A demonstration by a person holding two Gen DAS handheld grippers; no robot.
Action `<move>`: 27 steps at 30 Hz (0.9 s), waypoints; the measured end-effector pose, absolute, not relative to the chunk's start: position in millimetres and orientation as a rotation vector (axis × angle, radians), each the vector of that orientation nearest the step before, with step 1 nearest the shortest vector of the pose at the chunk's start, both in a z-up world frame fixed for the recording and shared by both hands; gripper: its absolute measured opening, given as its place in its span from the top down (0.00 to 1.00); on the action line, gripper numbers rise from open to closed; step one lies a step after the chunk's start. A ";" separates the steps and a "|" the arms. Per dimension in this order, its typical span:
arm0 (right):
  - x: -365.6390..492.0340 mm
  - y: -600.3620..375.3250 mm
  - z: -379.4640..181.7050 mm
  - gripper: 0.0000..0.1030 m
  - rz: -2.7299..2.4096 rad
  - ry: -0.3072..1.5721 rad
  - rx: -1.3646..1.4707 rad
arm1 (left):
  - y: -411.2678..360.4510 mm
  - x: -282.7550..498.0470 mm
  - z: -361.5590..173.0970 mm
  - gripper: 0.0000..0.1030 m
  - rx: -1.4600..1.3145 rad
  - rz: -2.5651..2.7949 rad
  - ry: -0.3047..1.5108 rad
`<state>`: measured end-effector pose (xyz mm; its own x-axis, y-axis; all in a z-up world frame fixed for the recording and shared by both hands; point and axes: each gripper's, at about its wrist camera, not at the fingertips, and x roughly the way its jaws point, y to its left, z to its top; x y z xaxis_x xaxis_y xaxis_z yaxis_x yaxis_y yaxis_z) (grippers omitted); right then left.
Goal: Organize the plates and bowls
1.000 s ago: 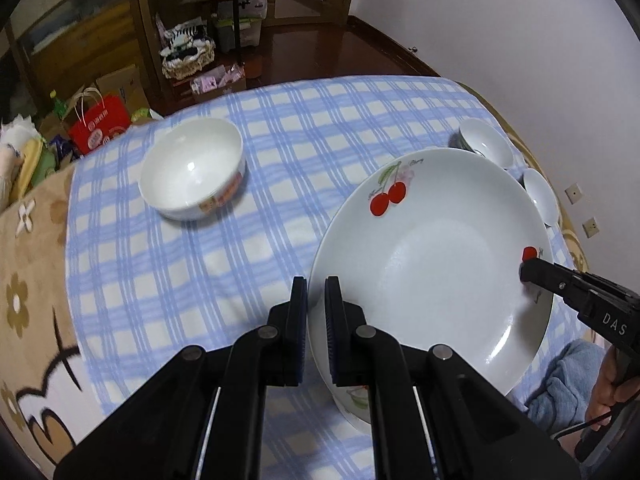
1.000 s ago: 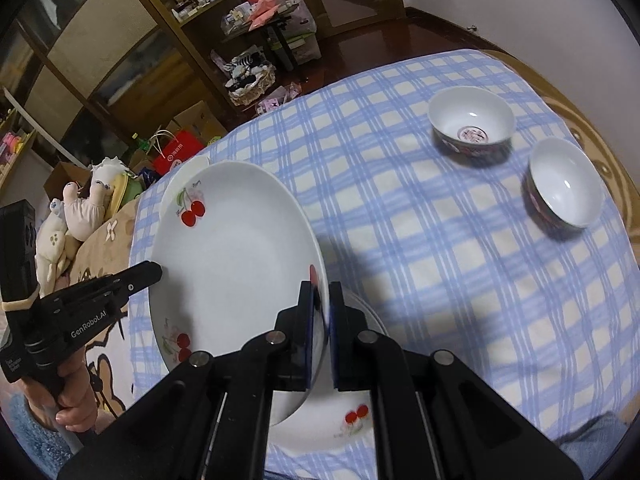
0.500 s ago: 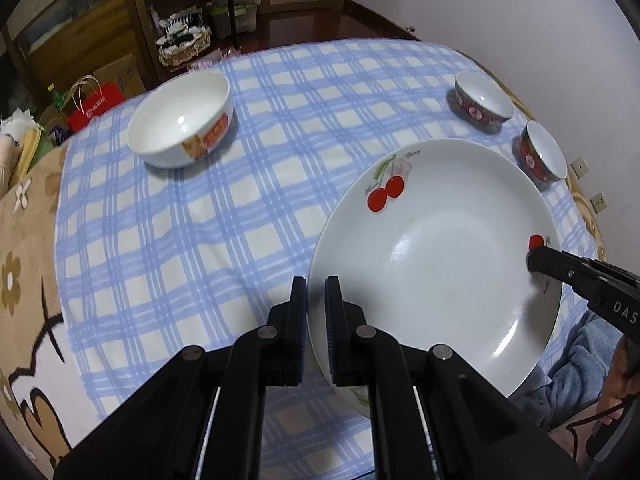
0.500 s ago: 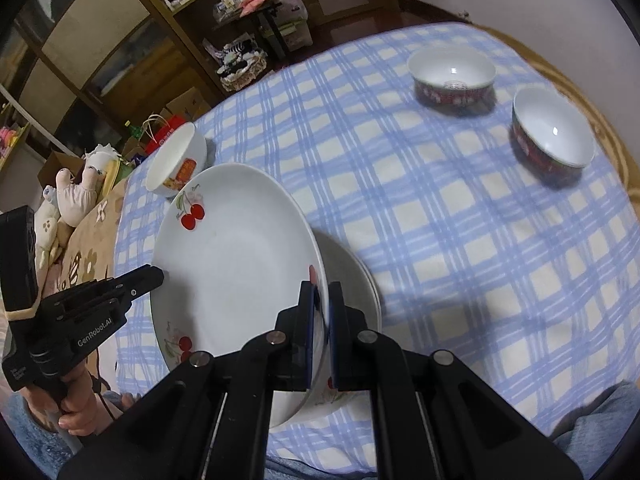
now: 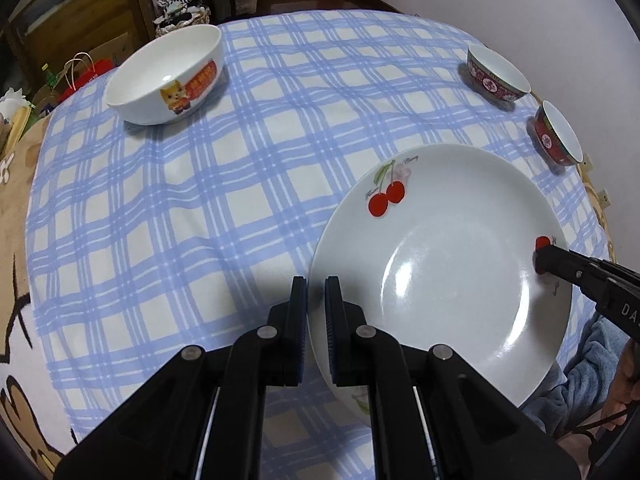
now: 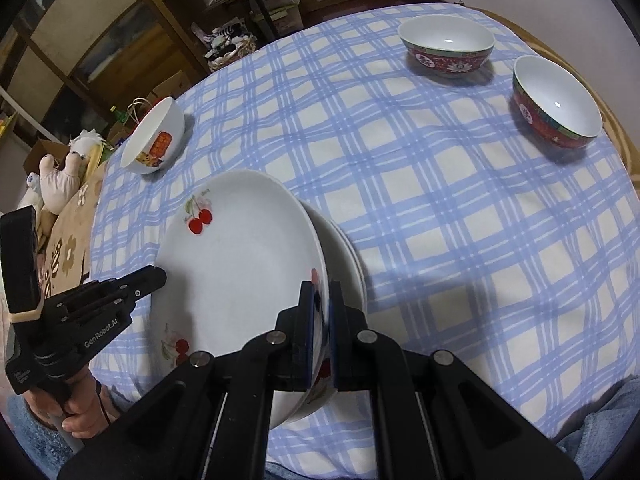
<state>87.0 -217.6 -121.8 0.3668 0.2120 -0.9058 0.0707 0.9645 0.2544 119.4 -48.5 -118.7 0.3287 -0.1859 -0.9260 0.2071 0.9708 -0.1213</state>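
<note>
Two grippers pinch one white cherry-print plate [image 5: 440, 264] by opposite rims: left gripper [image 5: 316, 300] on near-left rim, right gripper [image 6: 320, 308] on right rim, jaws pressed onto it. Plate tilted, low over checked tablecloth [image 5: 240, 200]. Right view alone shows plate stack [image 6: 344, 256] beneath.

Counted: two red-patterned bowls [image 6: 447, 45] [image 6: 556, 101]; one white cartoon bowl [image 5: 167, 74]; one cherry plate [image 5: 440, 264] over lower plates [image 6: 348, 256], their count unclear.
</note>
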 end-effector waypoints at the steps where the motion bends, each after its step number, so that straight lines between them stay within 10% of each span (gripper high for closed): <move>1: 87.0 -217.9 -122.4 0.93 0.086 1.194 0.263 | -50.7 118.9 -120.1 0.92 0.028 -0.262 1.210; 27: 87.8 -216.0 -133.7 0.91 0.023 1.204 0.218 | -53.0 112.1 -120.5 0.92 0.088 -0.295 1.174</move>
<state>87.8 -216.0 -133.7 0.3609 0.1334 -0.9230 0.0980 0.9788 0.1798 112.1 -53.0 -120.5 0.3532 -0.1823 -0.9176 0.2733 0.9582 -0.0852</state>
